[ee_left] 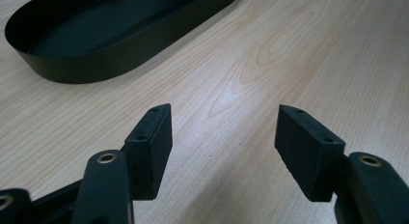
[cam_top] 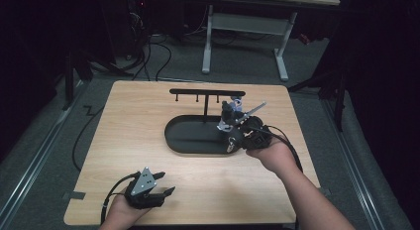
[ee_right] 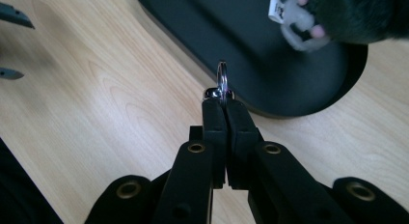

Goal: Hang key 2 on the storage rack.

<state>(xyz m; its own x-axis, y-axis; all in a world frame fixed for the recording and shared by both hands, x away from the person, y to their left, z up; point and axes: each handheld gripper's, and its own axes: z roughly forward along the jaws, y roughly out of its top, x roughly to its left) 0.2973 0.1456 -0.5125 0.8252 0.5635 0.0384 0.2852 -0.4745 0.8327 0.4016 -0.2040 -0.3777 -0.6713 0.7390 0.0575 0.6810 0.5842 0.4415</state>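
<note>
My right gripper (ee_right: pixel 225 102) is shut on a small metal key ring (ee_right: pixel 222 79), which sticks out past its tips above the near rim of a black oval tray (ee_right: pixel 308 105). Beyond the ring, a dark furry charm with grey and pink parts (ee_right: pixel 301 19) hangs over the tray; how it joins the ring I cannot tell. In the high view the right gripper (cam_top: pixel 236 136) is at the tray's right end, with the charm (cam_top: pixel 230 113) just above it. Near the table's front left edge, my left gripper (cam_top: pixel 166 184) (ee_left: pixel 224 137) stands open with nothing between its jaws.
A black T-shaped rack with small hooks (cam_top: pixel 207 92) rises from the back of the tray (cam_top: pixel 171 141). The tray's front wall (ee_left: pixel 96 64) lies ahead of the left gripper. Bare light wood tabletop (cam_top: pixel 129 121) spreads left of the tray. Cables and a desk frame are on the floor behind.
</note>
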